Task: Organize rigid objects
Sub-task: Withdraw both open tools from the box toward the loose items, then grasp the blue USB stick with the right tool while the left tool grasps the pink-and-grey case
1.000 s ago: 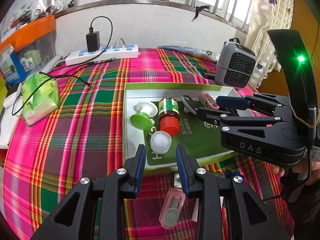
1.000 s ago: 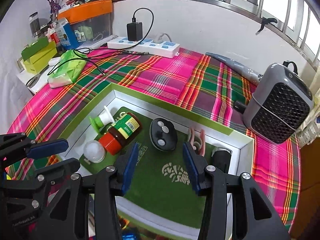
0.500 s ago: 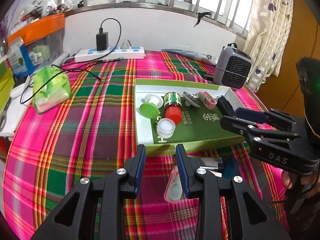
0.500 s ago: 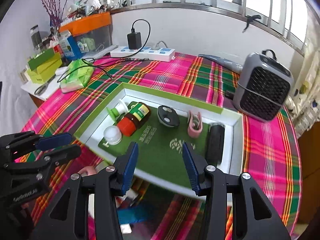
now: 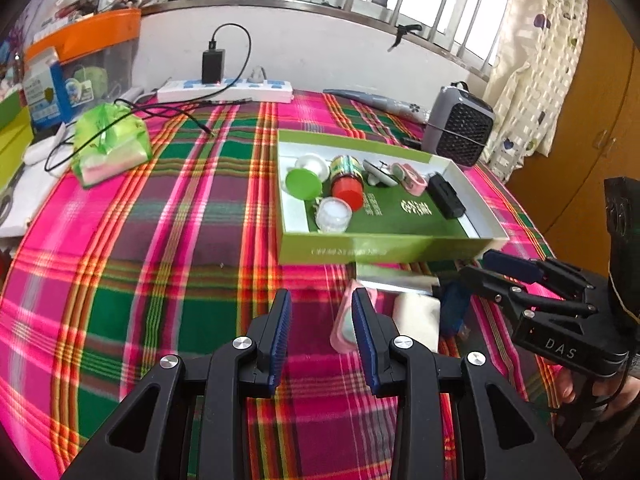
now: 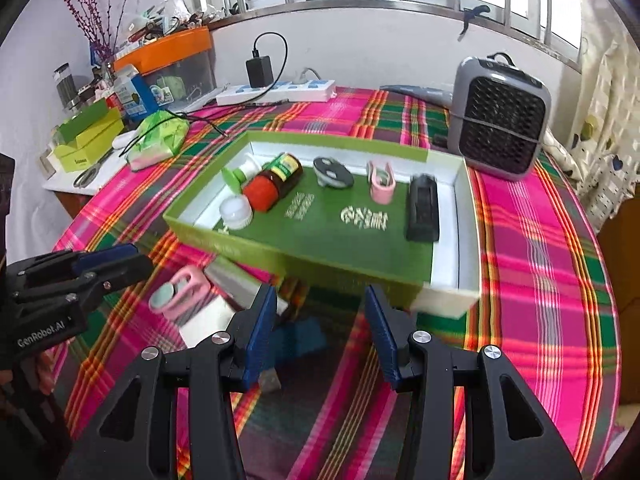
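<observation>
Step in hand: sorting loose items into the green box point(image 5: 360, 250); judged partly done, between picks.

Already in the box: green-capped bottle point(image 6: 240, 174), red-capped jar point(image 6: 274, 186), white round cap point(image 6: 236, 211), grey oval piece point(image 6: 333, 172), pink clip point(image 6: 381, 182), black block point(image 6: 422, 208).

Still outside, on the cloth just in front of the box: pink case point(image 5: 345, 320), white block point(image 5: 416, 318), blue item point(image 6: 298, 340), and a silver flat piece point(image 5: 394, 278), touching or overlapping one another.

Left tongs point(image 5: 322, 340): open, empty, beside the pink case.
Right tongs point(image 6: 320, 332): open wide, empty, above the blue item.

Next move, as judged: close one pair of tongs on a single loose piece, likely the pink case or blue item, without dragging its neighbours, then lift over the box wall.

Surface: covered by a pink-and-green plaid cloth point(image 5: 168, 240). On it: power strip with charger point(image 5: 224, 90), green packet point(image 5: 110, 144), small grey heater point(image 6: 500, 120).

Room: barred window, patterned curtain, cluttered side shelf with an orange bin point(image 6: 164, 50).
</observation>
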{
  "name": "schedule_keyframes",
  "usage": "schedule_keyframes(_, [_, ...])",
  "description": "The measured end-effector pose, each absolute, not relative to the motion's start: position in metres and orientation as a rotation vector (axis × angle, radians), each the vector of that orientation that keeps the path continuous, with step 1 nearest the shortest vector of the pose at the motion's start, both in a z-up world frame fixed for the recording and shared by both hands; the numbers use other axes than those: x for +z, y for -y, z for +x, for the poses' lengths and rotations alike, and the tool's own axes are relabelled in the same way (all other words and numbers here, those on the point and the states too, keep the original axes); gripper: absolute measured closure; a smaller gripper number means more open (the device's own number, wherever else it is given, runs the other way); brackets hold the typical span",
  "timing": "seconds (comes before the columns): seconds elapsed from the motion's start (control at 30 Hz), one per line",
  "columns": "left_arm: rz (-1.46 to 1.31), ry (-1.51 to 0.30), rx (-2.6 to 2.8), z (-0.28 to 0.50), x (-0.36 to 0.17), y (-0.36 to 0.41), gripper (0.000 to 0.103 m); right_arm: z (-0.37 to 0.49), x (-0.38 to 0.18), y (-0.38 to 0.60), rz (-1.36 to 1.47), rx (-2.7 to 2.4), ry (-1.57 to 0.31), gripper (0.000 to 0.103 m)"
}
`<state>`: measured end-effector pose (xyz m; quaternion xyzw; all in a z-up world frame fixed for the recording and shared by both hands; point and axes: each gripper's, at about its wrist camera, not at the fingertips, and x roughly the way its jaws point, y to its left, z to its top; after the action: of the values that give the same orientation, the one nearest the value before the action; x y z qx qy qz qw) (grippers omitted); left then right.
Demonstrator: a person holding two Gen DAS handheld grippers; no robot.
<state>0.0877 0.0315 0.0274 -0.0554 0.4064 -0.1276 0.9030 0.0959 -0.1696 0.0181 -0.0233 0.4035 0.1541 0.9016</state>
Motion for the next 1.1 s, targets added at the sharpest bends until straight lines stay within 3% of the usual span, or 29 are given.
schedule_keyframes(1.1, [-0.14,-0.859,-0.322,0.081,0.019,-0.029,0.069,0.088,-0.005,0.159,0.003,0.226,-0.919,0.055])
